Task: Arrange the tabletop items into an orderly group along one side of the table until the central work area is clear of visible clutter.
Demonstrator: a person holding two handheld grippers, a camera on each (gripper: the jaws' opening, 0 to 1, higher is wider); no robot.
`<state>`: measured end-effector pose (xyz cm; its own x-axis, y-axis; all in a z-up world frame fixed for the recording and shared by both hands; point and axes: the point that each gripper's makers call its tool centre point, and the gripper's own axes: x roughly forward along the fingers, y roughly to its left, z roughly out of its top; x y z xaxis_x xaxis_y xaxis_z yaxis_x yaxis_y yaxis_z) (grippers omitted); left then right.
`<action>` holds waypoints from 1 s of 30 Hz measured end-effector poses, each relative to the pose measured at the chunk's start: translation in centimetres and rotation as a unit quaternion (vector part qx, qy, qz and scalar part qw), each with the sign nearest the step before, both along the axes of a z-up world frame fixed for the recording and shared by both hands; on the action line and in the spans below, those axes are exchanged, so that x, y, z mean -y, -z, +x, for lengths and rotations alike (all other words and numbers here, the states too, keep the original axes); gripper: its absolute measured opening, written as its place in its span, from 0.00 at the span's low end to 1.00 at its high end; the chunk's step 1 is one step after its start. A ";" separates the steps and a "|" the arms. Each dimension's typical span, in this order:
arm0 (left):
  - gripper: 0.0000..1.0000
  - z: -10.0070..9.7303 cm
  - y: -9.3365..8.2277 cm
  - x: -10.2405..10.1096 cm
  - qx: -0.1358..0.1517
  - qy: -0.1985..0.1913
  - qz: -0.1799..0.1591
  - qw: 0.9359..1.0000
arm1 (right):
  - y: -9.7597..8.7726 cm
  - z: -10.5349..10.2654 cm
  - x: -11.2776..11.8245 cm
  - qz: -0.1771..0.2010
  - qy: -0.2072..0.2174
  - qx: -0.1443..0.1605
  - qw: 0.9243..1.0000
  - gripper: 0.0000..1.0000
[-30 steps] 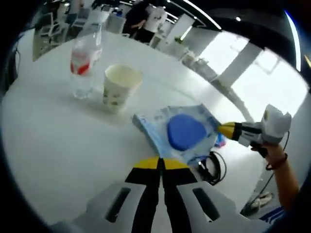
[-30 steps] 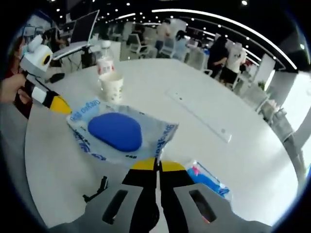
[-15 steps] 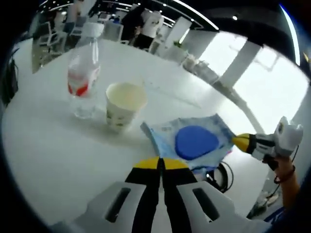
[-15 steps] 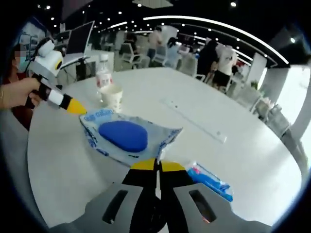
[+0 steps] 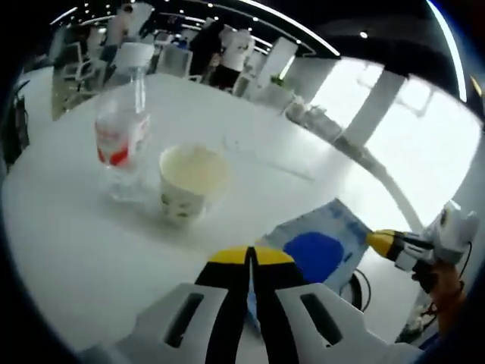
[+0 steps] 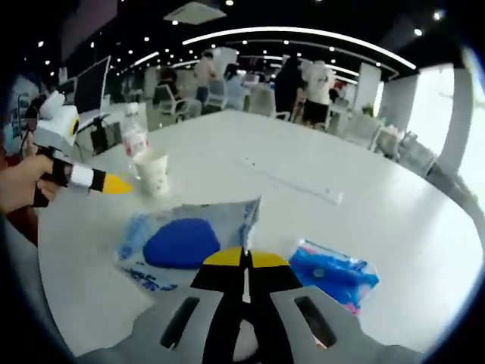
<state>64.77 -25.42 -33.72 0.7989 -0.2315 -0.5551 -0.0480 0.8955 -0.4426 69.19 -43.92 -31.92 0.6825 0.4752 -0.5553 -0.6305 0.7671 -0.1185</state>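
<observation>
Fingers of the right gripper [image 6: 244,262] clamp the near edge of a clear blue-printed pouch [image 6: 182,241] holding a blue pad; left gripper [image 5: 251,258] fingers pinch its opposite edge. At 3 o'clock on the white surface [image 6: 364,205] lies a small blue packet [image 6: 333,273]. Farther, at 10 o'clock, stand a paper cup [image 5: 189,178] and a water bottle [image 5: 123,121].

Bottle [image 5: 121,125], cup [image 5: 192,180] upright, adjacent; blue-pad bag [image 6: 178,241] beside blue packet [image 6: 333,273].
</observation>
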 end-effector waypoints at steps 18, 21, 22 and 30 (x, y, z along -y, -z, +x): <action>0.27 -1.6 -1.1 0.1 0.015 0.014 0.003 1.000 | 0.8 -0.6 1.0 -0.024 0.022 -0.032 0.999 0.01; 0.35 -2.1 -1.0 0.1 0.018 0.019 0.019 0.999 | 1.0 -0.8 1.1 -0.029 0.026 -0.036 0.999 0.01; 0.39 -2.3 -0.9 0.2 0.019 0.023 0.024 0.999 | 1.0 -0.9 1.2 -0.036 0.025 -0.036 0.998 0.01; 0.71 -4.4 1.2 1.4 -0.001 0.048 0.054 0.997 | 1.2 -1.3 1.3 -0.041 0.029 -0.042 0.998 0.01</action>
